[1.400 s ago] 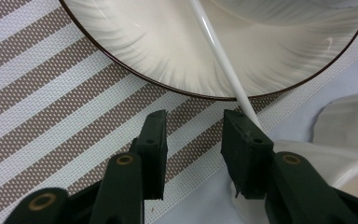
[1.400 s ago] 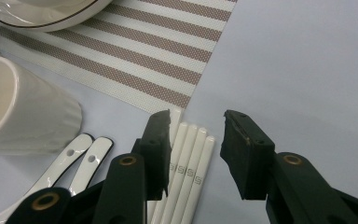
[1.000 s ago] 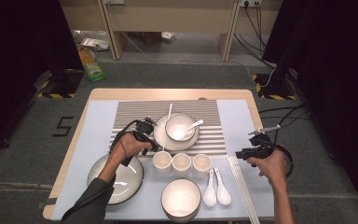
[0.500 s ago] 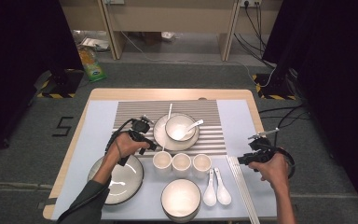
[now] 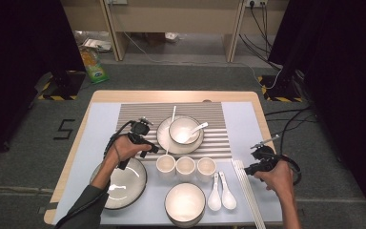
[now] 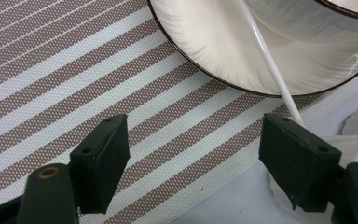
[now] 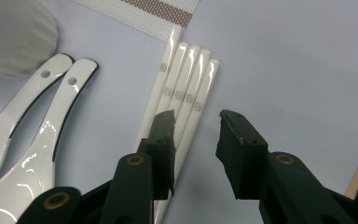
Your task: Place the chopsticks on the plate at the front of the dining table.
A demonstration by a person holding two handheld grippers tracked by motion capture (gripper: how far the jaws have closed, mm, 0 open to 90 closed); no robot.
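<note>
Currently the right hand-held gripper [image 7: 193, 123] hovers low over a bundle of white chopsticks [image 7: 179, 98] that lie side by side on the pale blue mat [image 7: 284, 60], near the right edge of the table [image 5: 262, 119]. Its jaws stand partly apart with nothing between them; one jaw sits over the chopsticks and the other over bare mat just beside them. Whether the jaw touches the sticks cannot be told. Just to the left of the chopsticks lie two white spoons [image 7: 37, 140], side by side, apart from the sticks.

In the high view, the right hand-held gripper [image 5: 253, 168] is at the upper end of the chopsticks [image 5: 248, 191], with the spoons [image 5: 221, 193] between them and the front bowl [image 5: 185, 202].

The left hand-held gripper [image 6: 193, 154] is spread wide and holds nothing. It hangs over the striped placemat [image 6: 74, 70], just beside the rim of a white plate [image 6: 214, 51] with a dark edge. A single white chopstick [image 6: 270, 65] runs across that plate and down past its rim towards one jaw, next to a white cup [image 6: 354, 149].

From above, the left hand-held gripper [image 5: 148, 149] sits to the left of the plate [image 5: 164, 138], which carries a bowl [image 5: 183, 130] with a spoon in it. Three small cups [image 5: 186, 167] stand in a row below the plate, and a large dish [image 5: 124, 183] lies under the left forearm.
</note>
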